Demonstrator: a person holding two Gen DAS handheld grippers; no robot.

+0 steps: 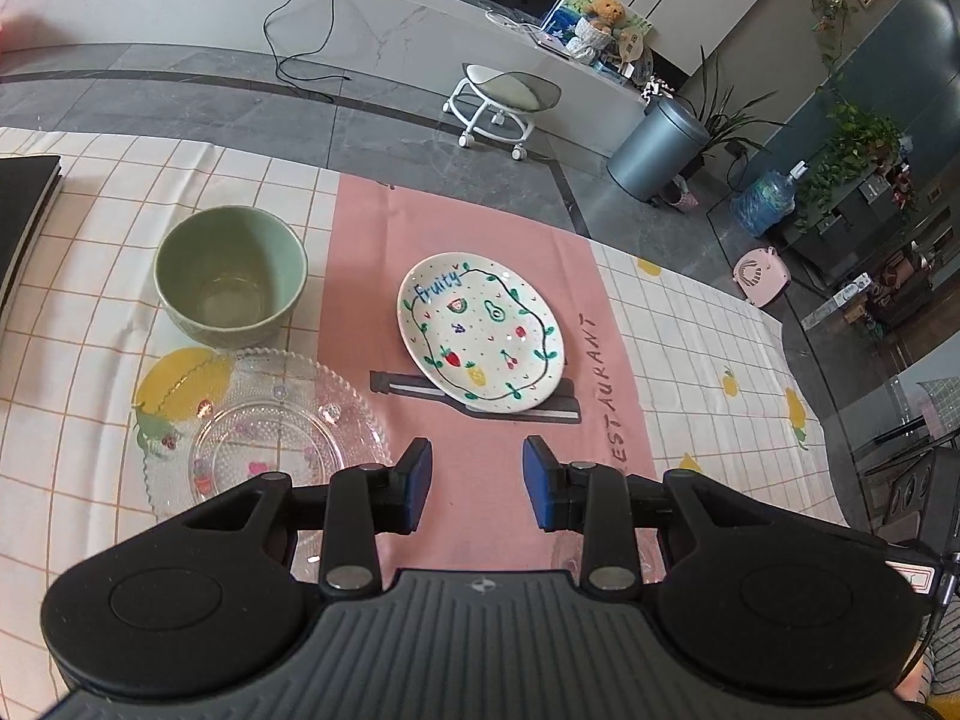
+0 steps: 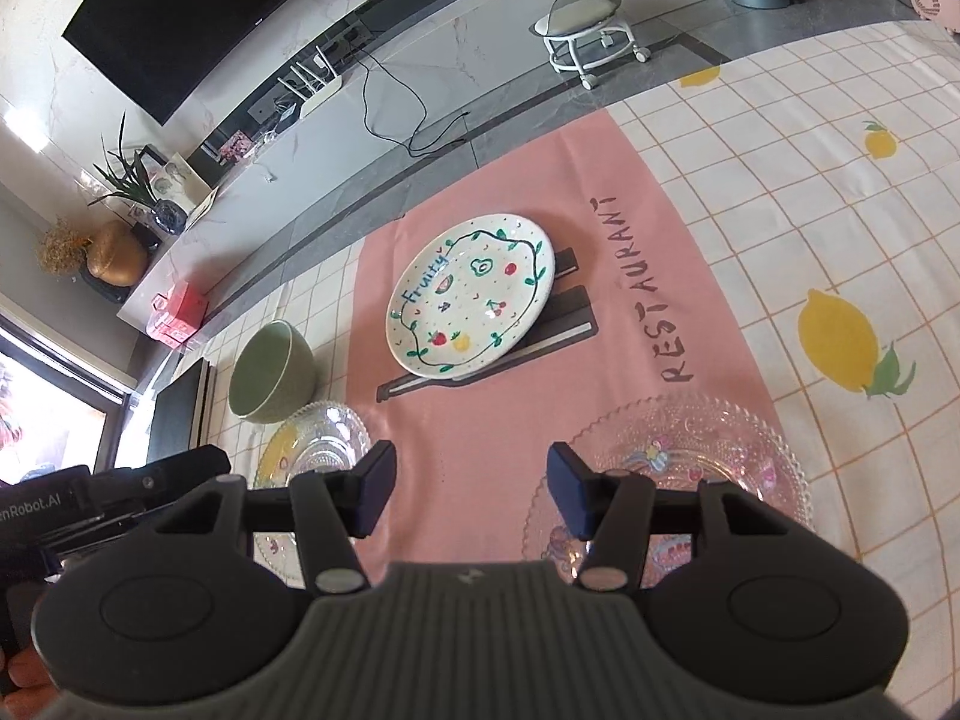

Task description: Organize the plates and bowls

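A white plate painted with fruit and the word "Fruity" (image 1: 480, 336) (image 2: 474, 294) lies on the pink placemat (image 1: 360, 276) (image 2: 480, 420). A pale green bowl (image 1: 231, 276) (image 2: 273, 372) stands upright to its left. A clear beaded glass plate (image 1: 264, 432) (image 2: 318, 444) lies in front of the bowl. A second glass plate (image 2: 678, 468) lies at the placemat's right edge. My left gripper (image 1: 477, 480) hangs open over the placemat, short of the white plate, with nothing between its fingers. My right gripper (image 2: 471, 486) is open and empty too, between the two glass plates.
A black book stack (image 1: 24, 210) (image 2: 177, 414) sits at the table's left edge. The checked lemon-print tablecloth (image 1: 708, 360) (image 2: 810, 210) covers the table. Beyond the far edge are grey floor, a white wheeled stool (image 1: 504, 102) and a metal bin (image 1: 657, 147).
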